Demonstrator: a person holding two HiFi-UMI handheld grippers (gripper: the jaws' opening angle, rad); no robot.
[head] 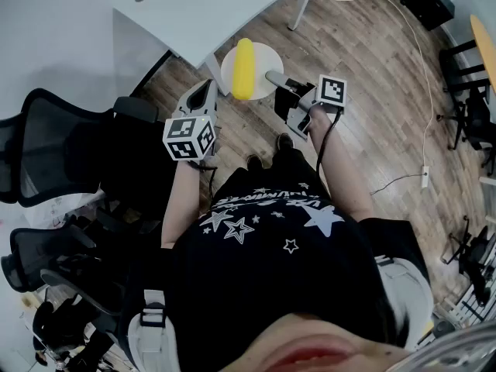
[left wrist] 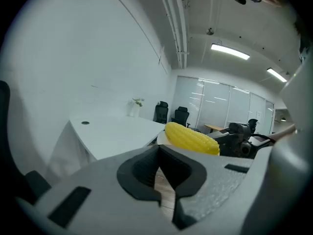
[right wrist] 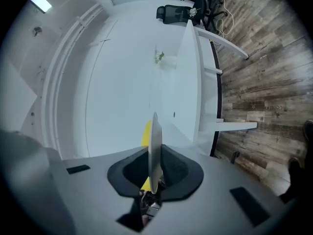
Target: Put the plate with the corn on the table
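1. Fingers (head: pixel 280 79) of right gripper (head: pixel 273 77) clamp plate (head: pixel 262 56) rim in head view; corn (head: pixel 244 68) lies on it, beside table (head: pixel 201 6) corner.
2. Left gripper view: left gripper (left wrist: pixel 164 182) jaws together, nothing held.
3. Right gripper view: plate edge-on between pads; keep it level, carry far-left over table.

The right gripper (head: pixel 276 79) is held level on an outstretched forearm, its jaws clamped on the rim of the plate (head: pixel 267 59). The left gripper (head: pixel 203 93) hovers just left of the plate, jaws together and empty, tilted slightly down.
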